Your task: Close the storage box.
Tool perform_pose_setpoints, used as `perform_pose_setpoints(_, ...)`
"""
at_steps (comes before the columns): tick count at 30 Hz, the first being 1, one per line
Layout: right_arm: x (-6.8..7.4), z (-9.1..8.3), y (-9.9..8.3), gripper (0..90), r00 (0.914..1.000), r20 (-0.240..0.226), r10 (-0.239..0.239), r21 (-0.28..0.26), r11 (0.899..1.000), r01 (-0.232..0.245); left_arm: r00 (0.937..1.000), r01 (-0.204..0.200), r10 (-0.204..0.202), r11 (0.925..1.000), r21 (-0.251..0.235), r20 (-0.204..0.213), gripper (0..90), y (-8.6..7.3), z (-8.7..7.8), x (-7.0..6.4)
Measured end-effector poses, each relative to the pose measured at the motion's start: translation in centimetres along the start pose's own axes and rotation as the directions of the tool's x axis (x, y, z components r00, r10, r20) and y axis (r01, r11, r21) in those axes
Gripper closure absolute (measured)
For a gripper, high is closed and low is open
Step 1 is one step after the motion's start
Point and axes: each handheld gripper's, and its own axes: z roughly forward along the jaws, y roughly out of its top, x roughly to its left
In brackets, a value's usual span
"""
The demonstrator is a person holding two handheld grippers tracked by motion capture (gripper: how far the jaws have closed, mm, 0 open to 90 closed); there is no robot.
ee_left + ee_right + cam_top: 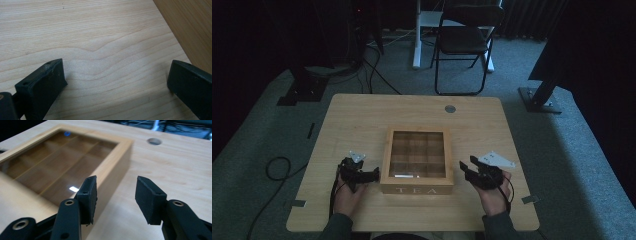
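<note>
**Both grippers flank closed tea box, nothing held**

Wooden tea box (pixel 417 161) sits at table centre, near the person's edge, "TEA" lettering on the front wall facing the person. Lid is down, glass pane on top. Through the glass: wooden dividers, looks like a 3x3 grid, so 9 compartments. No contents visible in any of them, though glare and dim light leave some doubt. Bright reflection patch on the glass near the front.

Left gripper (pixel 373 175) is just beside the box's left wall, low at the table (pixel 362 112), aimed toward the box. Jaws wide apart, bare wood grain between them in the left gripper view, box wall (pixel 190 27) at the upper right corner. No contact.

Right gripper (pixel 467 167) is near the box's right wall, also spread, empty. In the right gripper view (pixel 116 195) its jaws frame the box's right front corner (pixel 120 162), not touching.

Judgement: symmetrical placement on both sides suggests a start pose, likely ahead of opening the lid or steadying the box. Round cable hole (pixel 450 108) sits behind the box, well apart.
</note>
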Motion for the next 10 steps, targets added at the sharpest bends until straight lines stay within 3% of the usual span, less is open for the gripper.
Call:
perform_pose_setpoints(5, -2.1, 4.0, 0.7, 51.0, 0.9977, 0.05, 0.046, 0.016, 0.999, -0.047, 1.0, 0.0, 0.0, 1.0, 0.0, 0.0, 1.6, 0.0, 0.0, 0.0)
perform_pose_setpoints(10, -2.6, 8.6, 0.1, 48.8, 0.9945, 0.093, 0.048, 0.072, 0.996, -0.054, 1.0, 0.0, 0.0, 1.0, 0.0, 0.001, 1.6, 0.1, 0.1, 0.0)
